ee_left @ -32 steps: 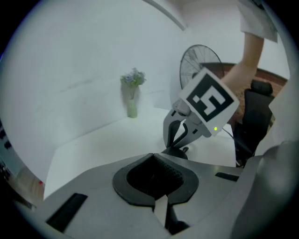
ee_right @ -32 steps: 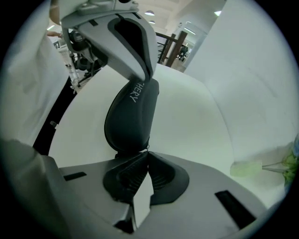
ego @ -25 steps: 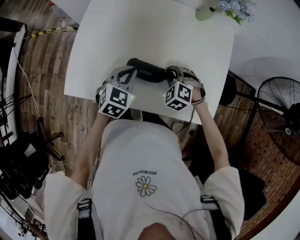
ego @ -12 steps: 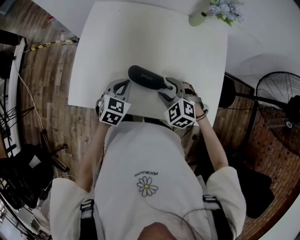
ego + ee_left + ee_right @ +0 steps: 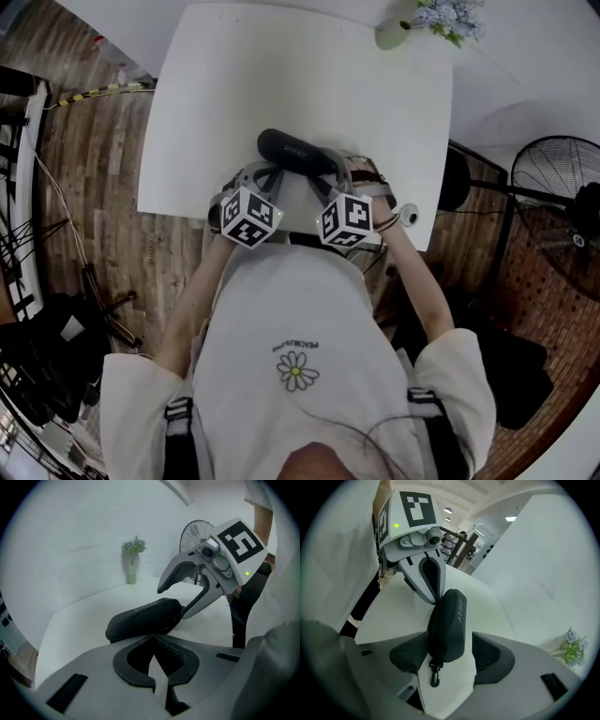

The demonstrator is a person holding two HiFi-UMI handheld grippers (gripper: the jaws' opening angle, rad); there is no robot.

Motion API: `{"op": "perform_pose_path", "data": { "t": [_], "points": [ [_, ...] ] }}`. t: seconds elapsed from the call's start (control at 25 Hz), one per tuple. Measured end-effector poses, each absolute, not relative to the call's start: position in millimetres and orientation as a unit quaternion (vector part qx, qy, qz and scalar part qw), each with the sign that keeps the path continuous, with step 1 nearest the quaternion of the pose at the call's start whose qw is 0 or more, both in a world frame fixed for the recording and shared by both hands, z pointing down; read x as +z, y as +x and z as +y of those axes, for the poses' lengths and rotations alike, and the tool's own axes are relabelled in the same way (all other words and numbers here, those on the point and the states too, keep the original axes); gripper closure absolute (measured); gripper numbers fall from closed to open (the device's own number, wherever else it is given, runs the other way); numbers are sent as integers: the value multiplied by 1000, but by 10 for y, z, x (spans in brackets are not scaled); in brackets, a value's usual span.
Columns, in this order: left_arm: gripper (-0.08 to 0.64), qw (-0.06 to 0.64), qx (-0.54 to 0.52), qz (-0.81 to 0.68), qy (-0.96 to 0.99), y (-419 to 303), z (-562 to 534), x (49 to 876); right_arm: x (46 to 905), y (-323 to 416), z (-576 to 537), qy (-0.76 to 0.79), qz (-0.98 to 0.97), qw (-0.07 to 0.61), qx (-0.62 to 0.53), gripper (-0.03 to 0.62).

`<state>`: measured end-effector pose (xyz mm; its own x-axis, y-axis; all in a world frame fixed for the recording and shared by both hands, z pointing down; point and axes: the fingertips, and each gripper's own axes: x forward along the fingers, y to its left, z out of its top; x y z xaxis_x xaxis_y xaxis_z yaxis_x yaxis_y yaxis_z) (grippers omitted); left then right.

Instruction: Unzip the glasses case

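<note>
Right gripper view: shut case (image 5: 446, 620) sits between right gripper's (image 5: 451, 656) spread jaws, contents hidden; left gripper's (image 5: 154, 644) jaws pressed together.

In the head view, the left gripper (image 5: 265, 176) and the right gripper (image 5: 334, 178) cover the near edge of the glasses case (image 5: 298, 153) at mid-frame. Its zipper is too small to trace. The flower vase (image 5: 394, 33) is clipped by the top edge and the fan (image 5: 561, 202) by the right edge. In the left gripper view, the closed tips mask the case's near rim, so whether they pinch anything cannot be told. In the right gripper view, the left gripper's tips disappear behind the case's far end.
</note>
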<state>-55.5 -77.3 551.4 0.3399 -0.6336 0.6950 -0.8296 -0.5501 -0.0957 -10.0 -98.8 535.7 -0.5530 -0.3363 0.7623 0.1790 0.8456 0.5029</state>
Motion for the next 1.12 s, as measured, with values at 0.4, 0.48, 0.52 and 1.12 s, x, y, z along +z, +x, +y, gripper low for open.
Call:
{"op": "perform_pose_path", "data": {
  "t": [0.4,0.48,0.52,1.12],
  "points": [
    [548,147,413,-408,801,-510,-663,5825,5071,-100,-1317,117,-850,448,-252,341],
    [546,146,410,-410,801,-508,-658,5813,5028,-117,-1441,126,-848,449,-252,341],
    [546,145,409,-410,802,-499,-655,5799,5011,-127,-1493,129,-847,449,-254,341],
    [546,164,404,-409,802,-473,-537,5829,5087,-216,-2030,157,-832,466,-256,341]
  ]
}}
